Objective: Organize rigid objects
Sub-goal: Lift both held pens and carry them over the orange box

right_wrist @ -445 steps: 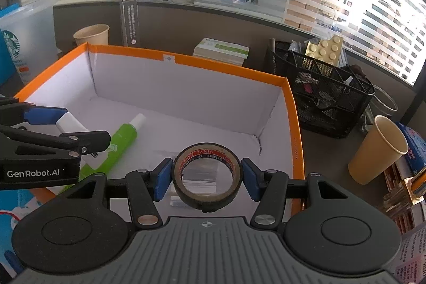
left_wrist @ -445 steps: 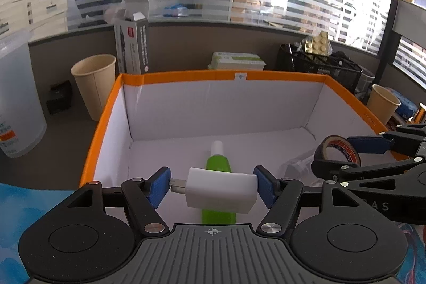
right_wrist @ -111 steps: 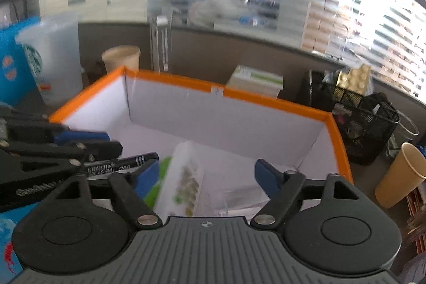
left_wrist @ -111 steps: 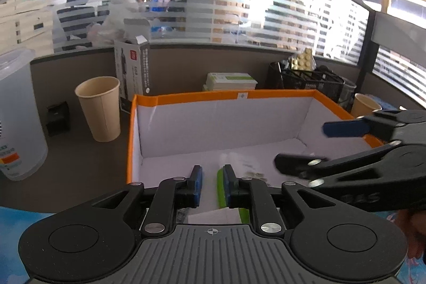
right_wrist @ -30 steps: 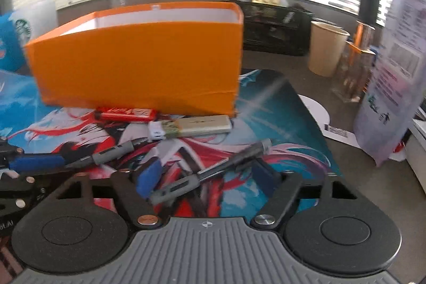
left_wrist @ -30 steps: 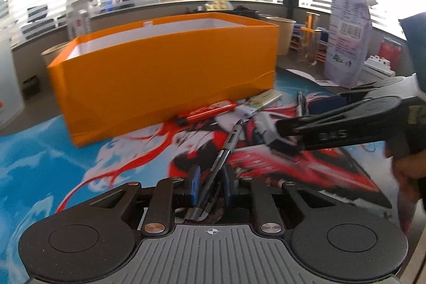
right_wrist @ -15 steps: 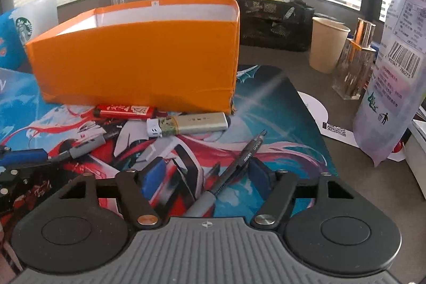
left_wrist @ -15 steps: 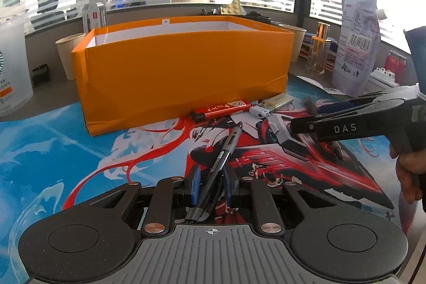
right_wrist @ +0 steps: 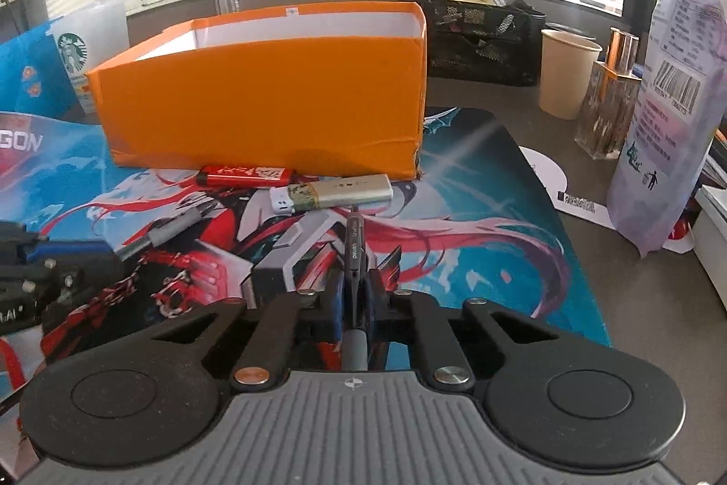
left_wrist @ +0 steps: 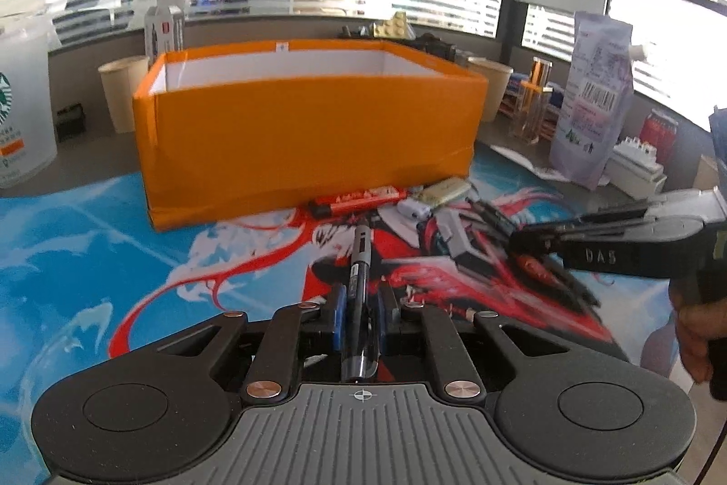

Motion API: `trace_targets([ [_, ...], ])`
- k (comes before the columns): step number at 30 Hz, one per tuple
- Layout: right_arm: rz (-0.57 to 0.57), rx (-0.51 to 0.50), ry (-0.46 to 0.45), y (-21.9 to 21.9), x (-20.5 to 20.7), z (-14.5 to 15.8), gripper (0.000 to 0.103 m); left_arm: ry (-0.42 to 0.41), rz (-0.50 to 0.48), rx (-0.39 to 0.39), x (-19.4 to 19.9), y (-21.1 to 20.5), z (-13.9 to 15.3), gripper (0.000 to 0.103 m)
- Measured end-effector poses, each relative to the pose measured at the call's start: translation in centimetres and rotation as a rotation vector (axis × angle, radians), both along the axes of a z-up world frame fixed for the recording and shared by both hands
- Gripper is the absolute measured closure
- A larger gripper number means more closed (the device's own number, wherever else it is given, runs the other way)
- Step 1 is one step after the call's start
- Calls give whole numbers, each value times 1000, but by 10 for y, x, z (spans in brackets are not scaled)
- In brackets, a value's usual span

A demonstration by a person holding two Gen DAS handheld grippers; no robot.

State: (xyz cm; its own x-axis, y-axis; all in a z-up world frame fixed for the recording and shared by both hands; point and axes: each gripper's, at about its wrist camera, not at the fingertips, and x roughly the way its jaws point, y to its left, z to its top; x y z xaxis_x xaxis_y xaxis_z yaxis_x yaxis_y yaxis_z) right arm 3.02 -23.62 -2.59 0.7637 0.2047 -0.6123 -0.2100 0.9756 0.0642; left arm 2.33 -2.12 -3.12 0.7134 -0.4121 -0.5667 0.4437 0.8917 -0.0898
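Observation:
My left gripper [left_wrist: 359, 310] is shut on a black pen [left_wrist: 360, 264] that points forward toward the orange box [left_wrist: 309, 130]. My right gripper [right_wrist: 355, 298] is shut on a dark grey pen [right_wrist: 353, 244], also pointing at the orange box [right_wrist: 268, 98]. Both grippers hold their pens just above the printed desk mat [right_wrist: 477, 212]. A red lighter [right_wrist: 247, 176] and a gold-and-white lighter [right_wrist: 331, 192] lie on the mat against the box front; they also show in the left wrist view, the red lighter [left_wrist: 356, 199] and the gold-and-white lighter [left_wrist: 434, 196]. My right gripper appears at the right of the left wrist view [left_wrist: 518, 242].
Paper cups [right_wrist: 568, 73], a glass bottle [right_wrist: 611, 107] and a purple pouch [right_wrist: 672, 85] stand at the right. A black mesh basket [right_wrist: 481, 35] sits behind the box. A Starbucks cup [right_wrist: 86, 48] stands at the left. Another paper cup [left_wrist: 122, 94] stands left of the box.
My right gripper has shut on the dark grey pen and turned it to point forward. Both grippers have risen and moved back a little from the box.

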Motion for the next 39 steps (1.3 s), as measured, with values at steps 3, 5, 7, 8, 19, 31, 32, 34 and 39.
trace_targets([
  [3,14,14,-25,0,-3,8,94,-17,12,-8,-1,2,10,91],
  [5,24,26,-41,0,-4,13,94,-28,22,-13,0,4,17,91],
  [7,36,41,-56,0,-3,19,94,-35,34,-21,1,6,23,91],
  [8,39,45,-65,0,-3,22,94,-40,37,-25,1,7,27,91],
  [19,71,139,-156,1,10,60,94,-117,79,-46,5,17,66,91],
  [31,122,136,-256,17,41,104,94,-191,122,-48,38,20,107,99],
  [32,124,136,-259,18,44,106,94,-196,122,-47,41,20,110,99],
  [34,128,137,-263,19,50,110,94,-201,126,-47,48,19,114,99],
  [39,130,138,-251,22,64,109,94,-171,138,-58,66,23,111,99],
])
